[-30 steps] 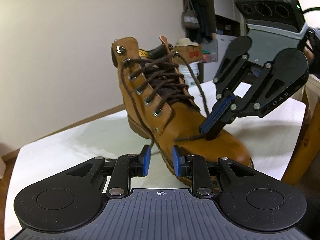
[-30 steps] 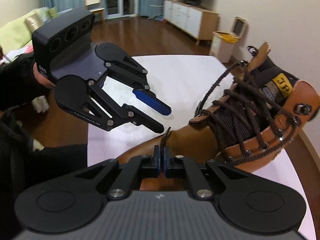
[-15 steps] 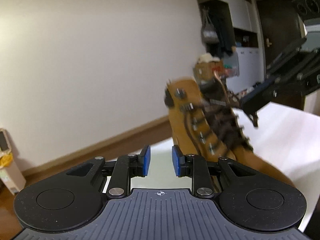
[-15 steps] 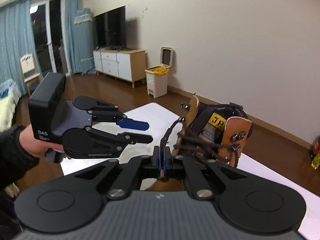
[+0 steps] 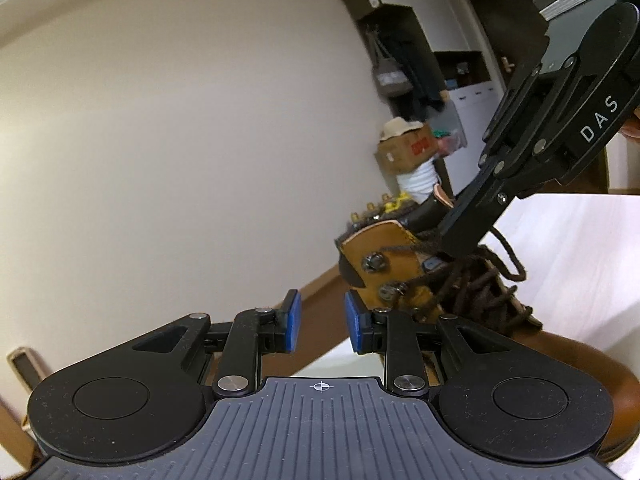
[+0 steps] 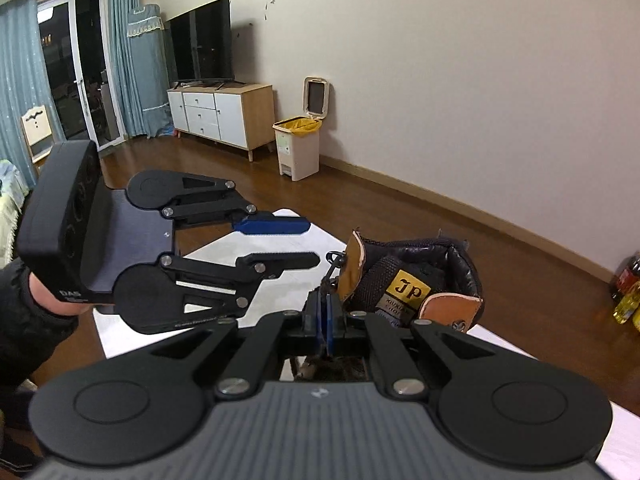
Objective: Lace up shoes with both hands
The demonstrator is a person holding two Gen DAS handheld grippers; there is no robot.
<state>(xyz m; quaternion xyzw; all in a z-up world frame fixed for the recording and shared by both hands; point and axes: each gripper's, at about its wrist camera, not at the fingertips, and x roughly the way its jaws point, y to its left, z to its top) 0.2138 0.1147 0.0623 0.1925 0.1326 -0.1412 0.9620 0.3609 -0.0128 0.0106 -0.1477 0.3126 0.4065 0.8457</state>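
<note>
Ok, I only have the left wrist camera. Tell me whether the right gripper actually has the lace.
Observer: It does. The right gripper is shut on the lace, just below the top hook.
Operator: Describe the boot's opening.
Observer: The boot gapes open towards the right wrist camera, and a yellow label shows on its tongue.
Operator: Now place my left gripper.
Observer: The left gripper is open and empty, level with the collar and not touching the boot.

My left gripper (image 5: pixel 319 327) is matt black plastic with blue rubbery pads. The boot (image 5: pixel 394 246) looks like tan leather with a glossy black padded collar, rough brown cord laces (image 5: pixel 476 284) and shiny metal hooks.
</note>
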